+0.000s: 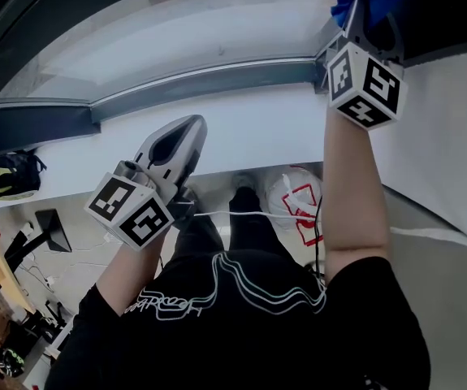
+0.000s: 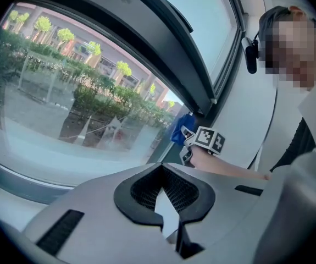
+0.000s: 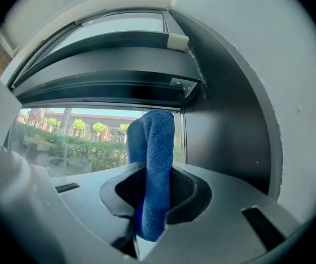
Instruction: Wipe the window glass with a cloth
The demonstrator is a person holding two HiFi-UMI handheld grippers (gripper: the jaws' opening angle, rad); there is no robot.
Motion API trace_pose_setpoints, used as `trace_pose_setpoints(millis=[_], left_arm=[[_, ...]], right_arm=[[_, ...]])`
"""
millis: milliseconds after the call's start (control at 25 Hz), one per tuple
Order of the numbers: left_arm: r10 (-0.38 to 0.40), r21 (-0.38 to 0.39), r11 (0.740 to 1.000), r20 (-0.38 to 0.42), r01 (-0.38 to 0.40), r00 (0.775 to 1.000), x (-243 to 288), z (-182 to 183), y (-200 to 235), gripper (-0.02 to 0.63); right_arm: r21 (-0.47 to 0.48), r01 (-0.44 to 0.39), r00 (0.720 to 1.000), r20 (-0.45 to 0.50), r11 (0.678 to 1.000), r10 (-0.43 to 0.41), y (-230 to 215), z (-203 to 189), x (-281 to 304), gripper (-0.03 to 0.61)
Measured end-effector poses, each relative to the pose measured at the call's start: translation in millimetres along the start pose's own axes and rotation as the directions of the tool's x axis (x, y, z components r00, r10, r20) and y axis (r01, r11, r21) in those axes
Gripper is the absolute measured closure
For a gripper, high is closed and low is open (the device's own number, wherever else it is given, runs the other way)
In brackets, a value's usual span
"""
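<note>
Blue cloth (image 3: 153, 164) clamped in the right gripper (image 3: 153, 194) — up by the glass (image 3: 64, 139).
The cloth stands upright between the jaws at the window's right end, beside the dark frame (image 3: 223, 142). The left gripper (image 1: 191, 130) hovers low over the white sill (image 1: 282, 128) — jaws together, empty.

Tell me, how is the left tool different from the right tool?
The right tool is shut on a blue cloth; the left tool is shut on nothing. The right tool is raised up by the corner of the window glass; the left tool sits lower, over the white sill, away from the glass. Both have the same pale grey shape.
</note>
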State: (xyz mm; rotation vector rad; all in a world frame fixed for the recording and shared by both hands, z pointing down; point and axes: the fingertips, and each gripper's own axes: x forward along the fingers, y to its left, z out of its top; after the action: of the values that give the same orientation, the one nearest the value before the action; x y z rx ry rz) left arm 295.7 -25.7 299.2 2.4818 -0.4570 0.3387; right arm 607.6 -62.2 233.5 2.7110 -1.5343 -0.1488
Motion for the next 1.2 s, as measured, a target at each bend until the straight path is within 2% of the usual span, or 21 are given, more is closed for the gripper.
trace_pose_setpoints(millis=[200, 400, 520, 680, 840, 1040, 1200], left_arm=[[-0.011, 0.006, 1.000, 0.012, 0.011, 1.000, 5, -1, 2, 0.607], [-0.021, 0.050, 0.999, 0.058, 0.018, 0.998, 3, 1, 15, 0.607], [-0.005, 0.054, 0.999, 0.102, 0.000, 0.995, -5, -1, 35, 0.607], [0.028, 0.024, 0.999, 0.142, -0.031, 0.989, -40, 0, 64, 0.607], [0.090, -0.005, 0.996, 0.188, -0.091, 0.978, -88, -1, 110, 0.607], [0.168, -0.071, 0.985, 0.238, -0.156, 0.957, -157, -7, 166, 0.607], [0.232, -0.100, 0.972, 0.276, -0.212, 0.933, -220, -10, 210, 0.607]], right_arm=[[-0.008, -0.006, 1.000, 0.017, 1.000, 0.006, 1, 3, -6, 0.511], [-0.002, -0.055, 0.997, 0.054, 0.998, 0.055, 22, 7, -32, 0.511], [0.023, -0.146, 0.988, 0.053, 0.989, 0.145, 58, -6, -49, 0.511], [0.042, -0.285, 0.958, 0.027, 0.958, 0.284, 131, -15, -78, 0.511], [0.029, -0.442, 0.897, -0.002, 0.896, 0.443, 230, -29, -96, 0.511], [0.007, -0.630, 0.777, 0.020, 0.777, 0.630, 361, -25, -133, 0.511], [0.041, -0.716, 0.699, 0.039, 0.697, 0.715, 460, -26, -161, 0.511]])
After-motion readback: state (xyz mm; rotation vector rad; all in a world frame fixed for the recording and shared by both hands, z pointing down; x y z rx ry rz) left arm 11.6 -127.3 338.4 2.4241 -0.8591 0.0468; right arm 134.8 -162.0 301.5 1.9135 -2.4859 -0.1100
